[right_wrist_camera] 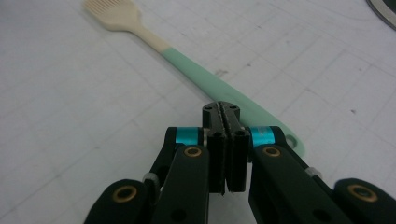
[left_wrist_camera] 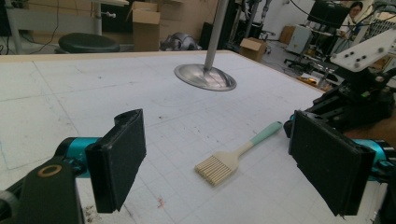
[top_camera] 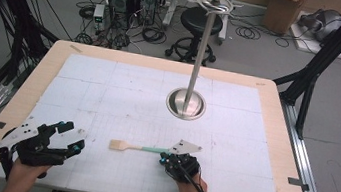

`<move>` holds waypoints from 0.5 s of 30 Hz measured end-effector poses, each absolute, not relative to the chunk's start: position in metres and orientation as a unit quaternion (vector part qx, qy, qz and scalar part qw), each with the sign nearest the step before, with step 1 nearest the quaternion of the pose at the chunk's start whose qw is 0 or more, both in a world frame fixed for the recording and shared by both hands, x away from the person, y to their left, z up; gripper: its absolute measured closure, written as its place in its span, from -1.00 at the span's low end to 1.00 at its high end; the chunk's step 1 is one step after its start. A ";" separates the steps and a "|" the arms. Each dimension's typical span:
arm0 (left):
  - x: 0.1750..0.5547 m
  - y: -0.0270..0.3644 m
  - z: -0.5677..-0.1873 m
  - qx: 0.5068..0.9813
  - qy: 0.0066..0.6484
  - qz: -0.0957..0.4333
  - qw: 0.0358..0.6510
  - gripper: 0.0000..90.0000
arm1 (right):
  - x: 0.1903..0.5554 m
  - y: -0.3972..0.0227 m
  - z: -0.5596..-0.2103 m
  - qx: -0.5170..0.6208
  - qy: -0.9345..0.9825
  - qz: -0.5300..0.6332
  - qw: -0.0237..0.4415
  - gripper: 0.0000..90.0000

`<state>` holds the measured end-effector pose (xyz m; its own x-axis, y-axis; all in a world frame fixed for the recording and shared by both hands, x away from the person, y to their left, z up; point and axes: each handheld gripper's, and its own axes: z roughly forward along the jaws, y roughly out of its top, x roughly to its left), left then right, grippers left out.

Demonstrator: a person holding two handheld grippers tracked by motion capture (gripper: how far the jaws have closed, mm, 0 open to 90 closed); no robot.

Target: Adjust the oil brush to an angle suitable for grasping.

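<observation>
A pastry brush (top_camera: pixel 138 147) with cream bristles and a mint-green handle lies flat on the white gridded mat (top_camera: pixel 123 94), bristles to the left. My right gripper (top_camera: pixel 164 158) is shut at the handle's right end. In the right gripper view its jaws (right_wrist_camera: pixel 221 109) are pressed together with nothing between them, and the handle (right_wrist_camera: pixel 201 77) lies on the mat just under and beyond the tips. My left gripper (top_camera: pixel 73 137) rests at the near left, open wide. In the left gripper view the brush (left_wrist_camera: pixel 233 158) lies ahead between its pads (left_wrist_camera: pixel 119 158), apart from them.
A metal stand with a round base (top_camera: pixel 186 103) and a tall pole topped with hooks (top_camera: pixel 215 2) rises at the mat's middle right. The wooden table edge (top_camera: pixel 276 121) frames the mat. Beyond the table are a stool (top_camera: pixel 200 22), cables and boxes on the floor.
</observation>
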<state>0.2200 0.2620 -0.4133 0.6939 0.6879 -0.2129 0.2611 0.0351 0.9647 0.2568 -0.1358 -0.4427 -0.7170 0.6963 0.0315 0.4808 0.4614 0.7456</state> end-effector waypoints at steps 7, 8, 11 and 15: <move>0.221 0.263 -0.413 0.674 0.354 0.171 0.626 -0.57 | 0.276 -0.136 -0.444 0.367 0.841 0.369 0.147 0.99; 0.221 0.263 -0.413 0.674 0.354 0.171 0.626 -0.57 | 0.276 -0.136 -0.444 0.367 0.841 0.369 0.147 0.99; 0.221 0.263 -0.414 0.674 0.354 0.171 0.625 -0.57 | 0.285 -0.134 -0.444 0.378 0.837 0.366 0.152 0.99; 0.222 0.264 -0.414 0.673 0.356 0.170 0.625 -0.57 | 0.291 -0.130 -0.444 0.390 0.832 0.362 0.157 0.99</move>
<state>0.2215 0.2643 -0.4137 0.6886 0.6920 -0.2169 0.2678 0.0353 0.9628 0.2914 -0.1301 -0.4436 -0.6469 0.7623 0.0196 0.5346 0.4351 0.7245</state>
